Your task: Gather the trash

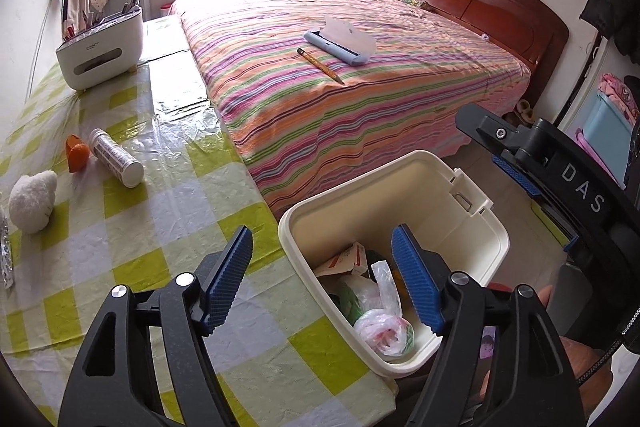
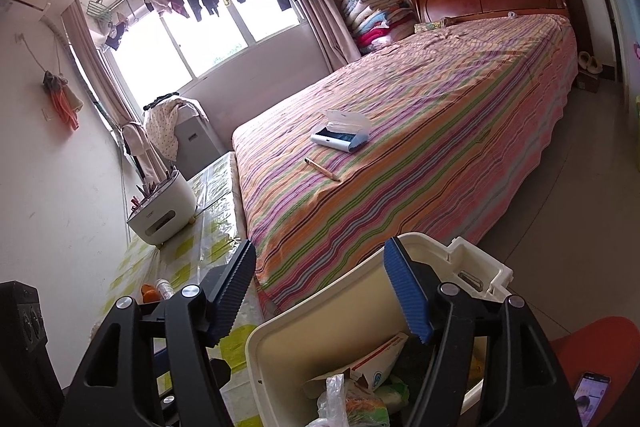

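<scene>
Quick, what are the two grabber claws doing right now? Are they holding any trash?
Left gripper: open, holding nothing, above the table edge and the bin.
Right gripper: open, holding nothing, right over the bin.

Your left wrist view looks steeply down from close above the table edge, with the bin at lower centre and the bed filling the upper half. Your right wrist view sits lower and flatter, close behind the bin, facing the window at upper left. Both share bin, bed and pencil case.
</scene>
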### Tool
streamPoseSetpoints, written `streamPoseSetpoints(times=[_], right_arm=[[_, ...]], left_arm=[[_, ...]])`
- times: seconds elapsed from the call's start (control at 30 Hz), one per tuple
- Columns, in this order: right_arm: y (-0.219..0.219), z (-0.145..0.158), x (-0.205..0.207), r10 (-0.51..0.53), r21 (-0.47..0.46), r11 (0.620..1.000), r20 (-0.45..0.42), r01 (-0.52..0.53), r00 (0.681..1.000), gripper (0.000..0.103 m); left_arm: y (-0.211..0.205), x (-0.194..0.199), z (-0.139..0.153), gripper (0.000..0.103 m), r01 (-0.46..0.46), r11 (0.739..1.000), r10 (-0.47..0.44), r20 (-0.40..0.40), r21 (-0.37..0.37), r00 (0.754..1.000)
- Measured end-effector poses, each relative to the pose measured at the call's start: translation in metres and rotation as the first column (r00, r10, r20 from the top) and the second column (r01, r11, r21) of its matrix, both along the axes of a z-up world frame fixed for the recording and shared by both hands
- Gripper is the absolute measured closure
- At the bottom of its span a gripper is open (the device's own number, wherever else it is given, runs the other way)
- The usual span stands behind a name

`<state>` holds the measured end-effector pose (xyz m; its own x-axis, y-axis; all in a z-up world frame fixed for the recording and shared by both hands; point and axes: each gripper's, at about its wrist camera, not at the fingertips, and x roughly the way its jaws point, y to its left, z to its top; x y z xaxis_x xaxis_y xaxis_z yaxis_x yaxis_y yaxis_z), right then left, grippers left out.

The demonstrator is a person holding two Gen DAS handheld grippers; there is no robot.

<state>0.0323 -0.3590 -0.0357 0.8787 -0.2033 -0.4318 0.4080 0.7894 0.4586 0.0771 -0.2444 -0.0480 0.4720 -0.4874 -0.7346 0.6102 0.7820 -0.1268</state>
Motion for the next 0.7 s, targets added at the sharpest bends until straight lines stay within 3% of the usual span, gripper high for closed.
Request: streamPoseSetpoints(times=[0.33,0.53,0.7], right_arm=[[0.011,0.002,0.007,0.032,-0.002,0.999,-0.004,-0.032,0.999,0.038],[0.022,0.002,0.013,0.052,-0.019,0.998,-0.013,-0.053,0.999,0.038],[0.03,0.002,0.018,0.065,-0.028,0.997,-0.022,-0.065,0.998,0.038]], left_arm=[[0.026,0.001,0.02,0.031,-0.006,0.999,0.005,0.036,0.039,0.999],[0.057,0.008,0.041,0.03,-0.039,0.995,0.027,0.122,0.094,0.992],[0.086,0.02,0.048,0.029,-0.09,0.993,0.078,0.142,0.081,0.987]])
